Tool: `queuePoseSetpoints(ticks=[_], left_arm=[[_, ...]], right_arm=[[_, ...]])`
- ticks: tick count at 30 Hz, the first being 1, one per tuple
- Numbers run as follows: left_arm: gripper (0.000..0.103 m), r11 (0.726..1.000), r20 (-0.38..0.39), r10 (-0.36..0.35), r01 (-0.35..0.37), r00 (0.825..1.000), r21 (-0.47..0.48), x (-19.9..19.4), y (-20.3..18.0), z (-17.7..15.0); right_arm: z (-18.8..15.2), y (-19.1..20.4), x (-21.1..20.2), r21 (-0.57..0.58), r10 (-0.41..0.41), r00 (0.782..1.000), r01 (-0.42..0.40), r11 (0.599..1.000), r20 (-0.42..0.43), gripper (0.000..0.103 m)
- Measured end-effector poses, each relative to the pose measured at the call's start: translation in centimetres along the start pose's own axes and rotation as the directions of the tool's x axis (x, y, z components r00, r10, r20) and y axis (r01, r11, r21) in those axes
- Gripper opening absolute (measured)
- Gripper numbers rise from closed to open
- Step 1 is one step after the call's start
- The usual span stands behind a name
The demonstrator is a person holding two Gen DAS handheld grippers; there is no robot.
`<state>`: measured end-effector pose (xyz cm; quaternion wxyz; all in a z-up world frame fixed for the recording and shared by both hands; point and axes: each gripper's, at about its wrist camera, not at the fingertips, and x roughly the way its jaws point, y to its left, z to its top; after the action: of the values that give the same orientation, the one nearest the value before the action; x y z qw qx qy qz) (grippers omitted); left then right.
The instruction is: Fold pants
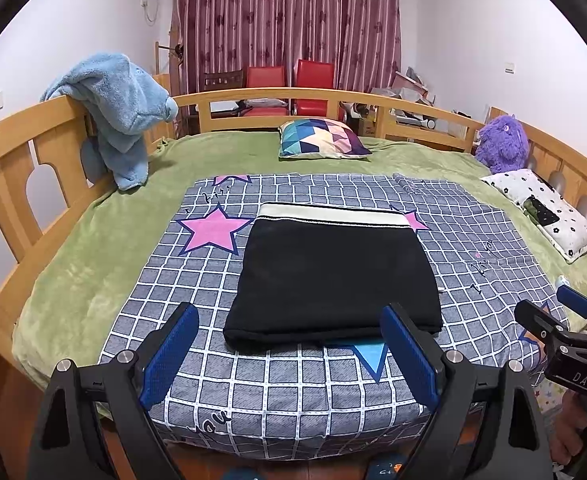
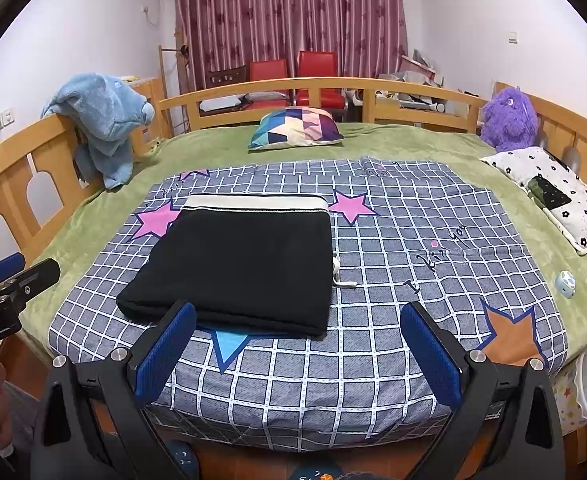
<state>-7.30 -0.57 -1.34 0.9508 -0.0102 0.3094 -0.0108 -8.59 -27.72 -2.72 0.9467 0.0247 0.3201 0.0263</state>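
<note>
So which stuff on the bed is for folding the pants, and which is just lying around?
For the job:
- black folded pants with a cream waistband
- grey checked star-print sheet under them
- left gripper and right gripper, both open

Just lying about:
- colourful triangle-patterned pillow
- purple fluffy toy
- blue plush towel
- white flower-print pillow

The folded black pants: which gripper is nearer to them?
Left. The left gripper hangs open just before the near edge of the pants. The right gripper is also open, but off toward their near right corner.
</note>
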Motion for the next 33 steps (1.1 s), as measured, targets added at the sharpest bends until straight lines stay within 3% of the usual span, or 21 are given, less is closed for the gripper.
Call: queuePoseSetpoints(ticks=[33], left_arm=[[0.092,1.0,-0.002,-0.006,0.006,1.0,-0.005,0.23,0.19,0.15]], right_arm=[[0.12,-0.04,-0.06,0.002,-0.001,1.0,0.001,1.0,-0.002,0.101]])
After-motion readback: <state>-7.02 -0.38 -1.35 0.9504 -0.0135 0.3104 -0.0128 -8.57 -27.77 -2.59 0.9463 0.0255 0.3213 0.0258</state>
